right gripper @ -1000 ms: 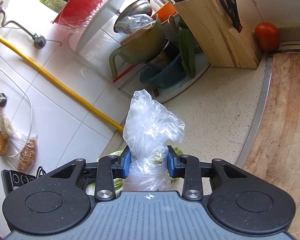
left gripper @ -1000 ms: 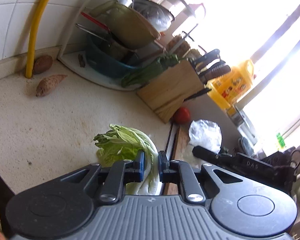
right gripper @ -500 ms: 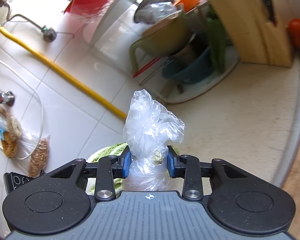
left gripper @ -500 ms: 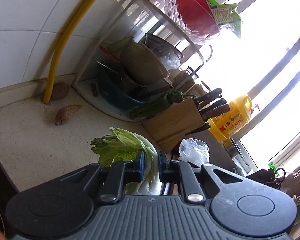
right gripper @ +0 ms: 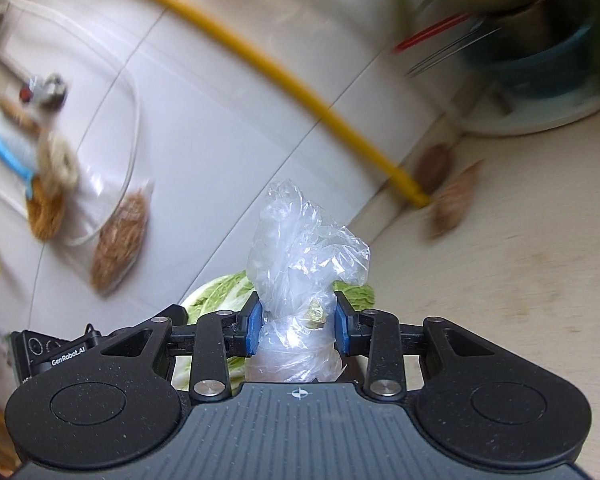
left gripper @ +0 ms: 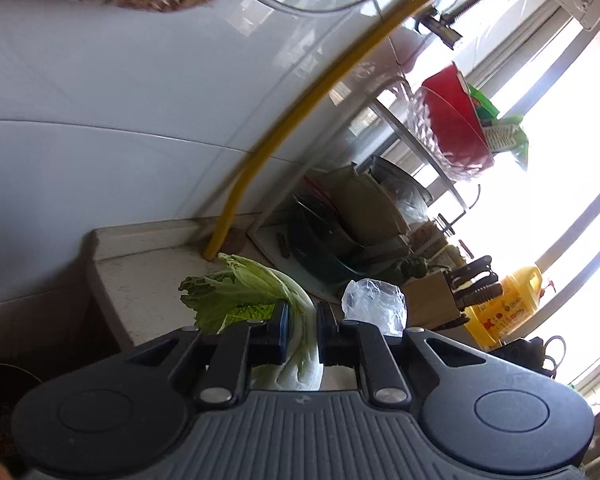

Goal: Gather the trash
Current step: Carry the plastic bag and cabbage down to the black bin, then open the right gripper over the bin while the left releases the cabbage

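A pale green cabbage [left gripper: 256, 296] sticks out between the blue pads of my left gripper [left gripper: 301, 320], which is shut on its white stem, lifted off the counter. My right gripper [right gripper: 298, 322] is shut on a crumpled clear plastic bag [right gripper: 300, 248] that rises above its fingers. That bag [left gripper: 374, 308] also shows in the left wrist view, just right of the cabbage. In the right wrist view the cabbage [right gripper: 220, 292] peeks out behind the bag, with the left gripper's body [right gripper: 60, 356] at lower left.
A yellow hose [left gripper: 300, 120] runs down the white tiled wall to the beige counter [right gripper: 500, 280]. Two sweet potatoes [right gripper: 452, 200] lie by its foot. A dish rack [left gripper: 360, 220] with bowls, a knife block [left gripper: 444, 300] and a yellow bottle [left gripper: 508, 308] stand at the back right.
Both grippers have risen and swung left toward the tiled wall, each keeping its load. The cutting board and tomato have left both views; the right view is blurred by motion.
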The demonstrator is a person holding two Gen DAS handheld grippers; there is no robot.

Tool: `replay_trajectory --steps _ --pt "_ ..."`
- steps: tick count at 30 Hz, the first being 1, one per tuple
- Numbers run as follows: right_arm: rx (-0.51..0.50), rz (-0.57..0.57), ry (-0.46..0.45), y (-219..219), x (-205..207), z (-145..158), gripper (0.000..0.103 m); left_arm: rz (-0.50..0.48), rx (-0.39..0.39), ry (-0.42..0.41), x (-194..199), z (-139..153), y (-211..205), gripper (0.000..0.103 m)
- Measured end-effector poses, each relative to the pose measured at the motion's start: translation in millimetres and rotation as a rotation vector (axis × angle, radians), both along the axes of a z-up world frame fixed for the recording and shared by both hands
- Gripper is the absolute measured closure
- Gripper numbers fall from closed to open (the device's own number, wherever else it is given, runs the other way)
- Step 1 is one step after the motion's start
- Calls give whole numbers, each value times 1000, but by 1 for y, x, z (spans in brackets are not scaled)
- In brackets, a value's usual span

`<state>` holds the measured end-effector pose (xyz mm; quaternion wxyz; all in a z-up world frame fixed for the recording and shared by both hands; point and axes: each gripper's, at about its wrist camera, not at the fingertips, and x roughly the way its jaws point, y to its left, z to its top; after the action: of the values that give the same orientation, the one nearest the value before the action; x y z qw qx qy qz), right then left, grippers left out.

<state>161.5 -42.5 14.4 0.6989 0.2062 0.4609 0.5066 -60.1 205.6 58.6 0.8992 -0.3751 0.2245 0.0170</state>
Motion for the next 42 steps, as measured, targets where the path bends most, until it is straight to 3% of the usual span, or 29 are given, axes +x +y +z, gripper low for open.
replay_trajectory --steps 9,16,26,34,42 --pt "-20 209 28 84 -30 -13 60 192 15 35 -63 -6 36 90" --pt "-85 304 53 130 -45 -37 60 289 13 82 -90 -22 57 90" --pt "-203 407 75 185 -65 -78 56 340 -2 190 -90 -56 83 90" --pt "-279 479 70 218 -78 -98 45 380 -23 224 -95 -73 105 90" --pt "-337 463 48 228 -81 -103 42 368 0 234 -82 -73 113 90"
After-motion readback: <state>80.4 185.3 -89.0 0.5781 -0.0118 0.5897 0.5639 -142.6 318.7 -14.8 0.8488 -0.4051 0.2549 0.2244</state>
